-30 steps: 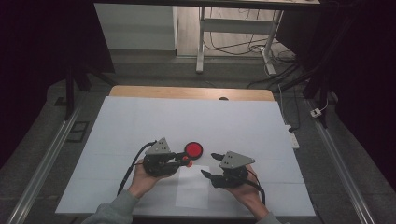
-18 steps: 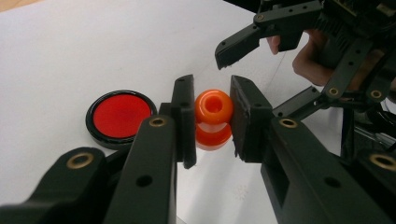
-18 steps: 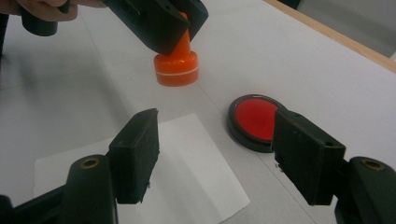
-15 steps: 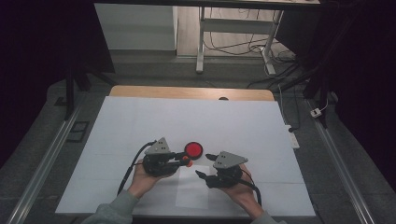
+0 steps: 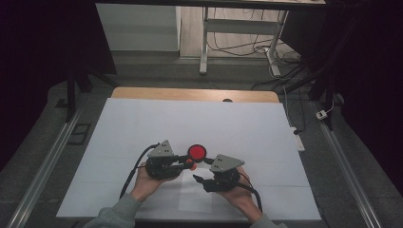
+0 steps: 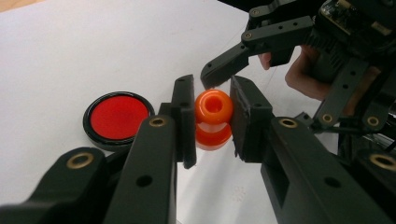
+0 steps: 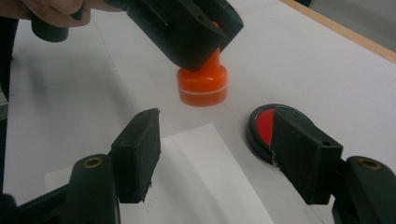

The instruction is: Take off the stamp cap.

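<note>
Orange plastic stamp point(image 6: 213, 119) clamped in left claw point(image 6: 212, 116), right claw point(image 7: 215, 154) apart and just narrowing, pressing onto white paper slip point(image 7: 205, 182) still ahead.

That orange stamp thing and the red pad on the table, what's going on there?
A person works at the white table with a gripper in each hand. The left gripper is shut on the knob of an orange stamp, upright beside a round red ink pad. The right gripper hangs open above a slip of white paper, its jaws just having narrowed a little, nothing between them.
</note>
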Demonstrator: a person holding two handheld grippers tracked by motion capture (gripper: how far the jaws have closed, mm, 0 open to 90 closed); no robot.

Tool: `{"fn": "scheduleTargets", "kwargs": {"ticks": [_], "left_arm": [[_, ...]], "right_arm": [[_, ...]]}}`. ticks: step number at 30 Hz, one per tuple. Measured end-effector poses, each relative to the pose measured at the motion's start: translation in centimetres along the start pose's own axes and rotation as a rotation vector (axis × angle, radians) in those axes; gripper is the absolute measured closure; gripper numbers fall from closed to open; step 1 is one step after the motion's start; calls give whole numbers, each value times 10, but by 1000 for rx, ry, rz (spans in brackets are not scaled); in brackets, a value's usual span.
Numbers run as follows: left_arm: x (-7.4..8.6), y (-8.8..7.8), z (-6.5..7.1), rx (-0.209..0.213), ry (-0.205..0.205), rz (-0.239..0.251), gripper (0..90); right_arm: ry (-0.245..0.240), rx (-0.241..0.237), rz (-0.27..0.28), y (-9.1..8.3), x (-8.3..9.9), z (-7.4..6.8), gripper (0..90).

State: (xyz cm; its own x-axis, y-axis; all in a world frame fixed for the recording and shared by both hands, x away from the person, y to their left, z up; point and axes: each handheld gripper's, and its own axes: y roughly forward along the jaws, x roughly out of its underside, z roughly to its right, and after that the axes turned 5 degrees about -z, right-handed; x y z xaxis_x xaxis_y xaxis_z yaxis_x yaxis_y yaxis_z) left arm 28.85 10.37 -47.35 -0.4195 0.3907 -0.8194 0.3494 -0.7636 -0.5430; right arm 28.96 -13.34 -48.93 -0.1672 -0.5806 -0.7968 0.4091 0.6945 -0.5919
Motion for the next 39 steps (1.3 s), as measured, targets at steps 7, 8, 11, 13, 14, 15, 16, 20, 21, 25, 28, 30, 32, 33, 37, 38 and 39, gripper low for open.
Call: {"fn": "scheduleTargets", "kwargs": {"ticks": [7,8,11,13,14,15,16,20,21,25,28,30,32,33,37,38,39], "left_arm": [[0,0,0,3,-1,2,724],[0,0,0,3,-1,2,724],[-1,0,1,4,1,2,723],[-1,0,1,4,1,3,723],[-1,0,1,4,1,3,723],[-1,0,1,5,2,2,723],[-1,0,1,4,3,2,723],[-1,1,1,6,5,-3,723],[-1,1,1,6,4,-4,723],[-1,2,2,4,5,-6,723],[-1,2,2,6,6,-7,723],[-1,2,2,6,7,-9,723],[-1,2,2,7,7,-9,723],[-1,2,2,7,8,-9,723],[-1,2,2,6,8,-8,723],[-1,2,3,6,8,-8,723],[-1,2,3,6,7,-8,723]], "right_arm": [[1,-9,0,3,-4,-3,333],[-2,-8,1,4,-4,-4,333],[-4,-11,-10,6,-4,-5,334],[-9,-15,-14,8,-5,-6,335],[-8,-14,-16,9,-5,-6,335],[-9,-17,-17,10,-5,-7,337],[-7,-16,-13,11,-5,-8,339],[-11,-16,-20,13,-6,-9,344],[-9,-18,-19,14,-6,-10,346],[-5,-18,-24,16,-7,-11,367],[-9,-4,-29,17,-9,-12,398],[-11,1,-24,17,-9,-13,422],[-12,9,-22,18,-10,-14,445],[-13,12,-22,18,-10,-14,457],[-14,30,-20,18,-10,-13,494],[-17,34,-21,18,-10,-13,499],[-16,36,-22,18,-10,-13,506]]}}
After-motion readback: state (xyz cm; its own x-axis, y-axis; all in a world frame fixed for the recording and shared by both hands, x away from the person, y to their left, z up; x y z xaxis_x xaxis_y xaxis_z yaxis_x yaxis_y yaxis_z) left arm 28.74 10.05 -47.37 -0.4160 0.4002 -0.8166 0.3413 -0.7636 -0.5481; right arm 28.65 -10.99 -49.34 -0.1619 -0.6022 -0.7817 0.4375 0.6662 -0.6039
